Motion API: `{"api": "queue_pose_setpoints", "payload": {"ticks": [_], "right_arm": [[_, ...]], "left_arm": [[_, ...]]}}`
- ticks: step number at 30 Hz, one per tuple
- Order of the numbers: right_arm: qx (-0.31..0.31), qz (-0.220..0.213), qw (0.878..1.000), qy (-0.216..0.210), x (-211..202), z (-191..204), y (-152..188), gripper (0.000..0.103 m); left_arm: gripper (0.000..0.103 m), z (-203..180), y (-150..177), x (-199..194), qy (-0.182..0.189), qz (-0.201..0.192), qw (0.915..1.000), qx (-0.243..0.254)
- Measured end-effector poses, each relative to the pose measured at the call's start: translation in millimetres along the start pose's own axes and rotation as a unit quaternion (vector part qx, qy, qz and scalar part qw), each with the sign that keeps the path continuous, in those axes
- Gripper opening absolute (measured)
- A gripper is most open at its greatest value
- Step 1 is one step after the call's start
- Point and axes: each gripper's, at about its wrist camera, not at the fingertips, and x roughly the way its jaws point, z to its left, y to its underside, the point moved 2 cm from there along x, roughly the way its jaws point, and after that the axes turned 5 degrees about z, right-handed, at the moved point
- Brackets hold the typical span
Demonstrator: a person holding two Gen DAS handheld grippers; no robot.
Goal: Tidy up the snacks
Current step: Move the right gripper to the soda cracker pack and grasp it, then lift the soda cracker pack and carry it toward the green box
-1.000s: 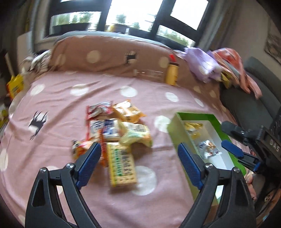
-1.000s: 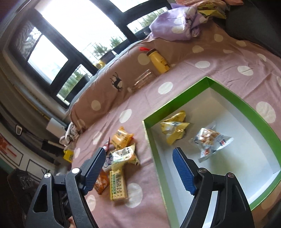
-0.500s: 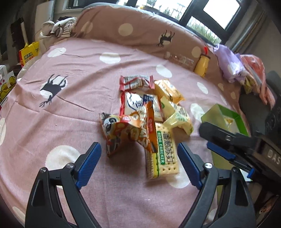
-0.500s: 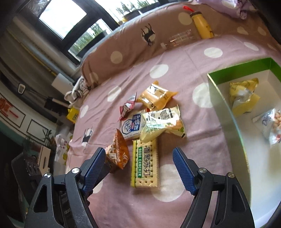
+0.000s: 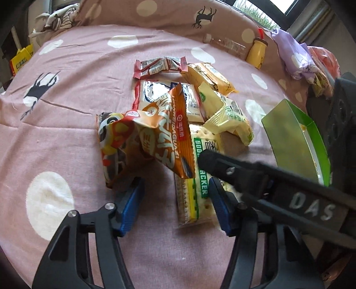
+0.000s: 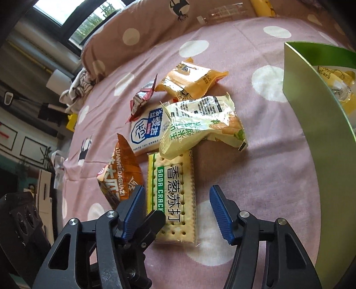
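Note:
A pile of snack packets lies on the pink dotted bedspread. A soda cracker pack lies nearest, between the open jaws of my right gripper. It also shows in the left wrist view. An orange seed packet stands crumpled just ahead of my open left gripper; it also shows in the right wrist view. Behind lie a pale green packet, a white and blue packet, a yellow packet and a red and white packet. The green box stands to the right.
A yellow bottle and a clear bottle lie by the brown dotted pillow at the back. Purple cloth sits at the back right. My right gripper's arm crosses the left wrist view.
Both grippers have come down close to the snack pile. The right gripper swung from over the box to straddle the cracker pack. The left gripper now faces the orange packet.

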Motion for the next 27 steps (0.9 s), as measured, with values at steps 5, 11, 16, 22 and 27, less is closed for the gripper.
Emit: {"api": "queue_pose_setpoints", "payload": {"ticks": [5, 11, 16, 22, 27], "right_arm": [[-0.004, -0.001, 1.000, 0.002, 7, 4, -2, 0.063], [0.007, 0.006, 1.000, -0.020, 8, 3, 0, 0.055], [0.010, 0.000, 1.000, -0.023, -2, 5, 6, 0.055], [0.001, -0.048, 0.999, -0.021, -37, 7, 13, 0.055], [-0.014, -0.089, 0.996, -0.028, -64, 12, 17, 0.055]], "left_arm": [[0.040, -6, -4, 2, 0.026, 0.000, 0.9996, 0.013], [0.027, -20, -1, -2, 0.018, -0.006, 0.9992, 0.035], [0.027, -32, 3, -14, 0.010, -0.024, 0.9982, 0.054], [0.027, -54, 8, -37, 0.023, -0.063, 0.9944, 0.081], [0.027, -66, 11, -58, 0.027, -0.103, 0.9897, 0.096]]}}
